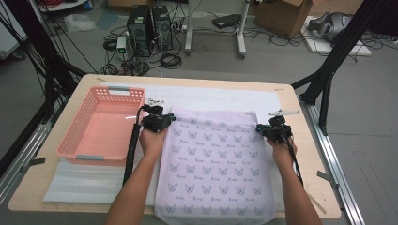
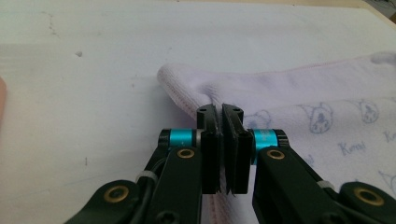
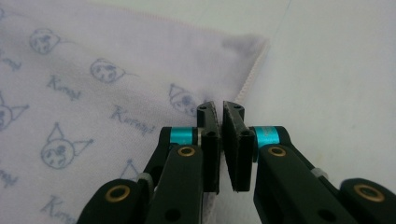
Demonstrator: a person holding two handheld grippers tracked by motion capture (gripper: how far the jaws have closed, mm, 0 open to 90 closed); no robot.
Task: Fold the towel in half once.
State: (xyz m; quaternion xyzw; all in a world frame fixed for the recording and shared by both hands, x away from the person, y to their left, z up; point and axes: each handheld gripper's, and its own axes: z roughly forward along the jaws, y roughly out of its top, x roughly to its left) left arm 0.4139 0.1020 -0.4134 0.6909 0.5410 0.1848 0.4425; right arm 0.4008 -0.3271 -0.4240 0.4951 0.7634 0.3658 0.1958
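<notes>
While the lilac printed towel [image 1: 213, 164] lies flat on the white mat [image 1: 225, 97] beside the pink basket [image 1: 101, 124], each far corner sits pinched in closed jaws, so uneven lifting could drag or skew the whole cloth. The left gripper [image 2: 223, 112] bites a bunched fold firmly. The right gripper [image 3: 221, 109] seems to catch only the hem edge, which might slip free.

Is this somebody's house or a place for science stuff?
Probably a lab or workshop, not a house. Two computers stand on the bare floor amid loose cables, cardboard boxes sit behind, and a black frame stands around the table.
</notes>
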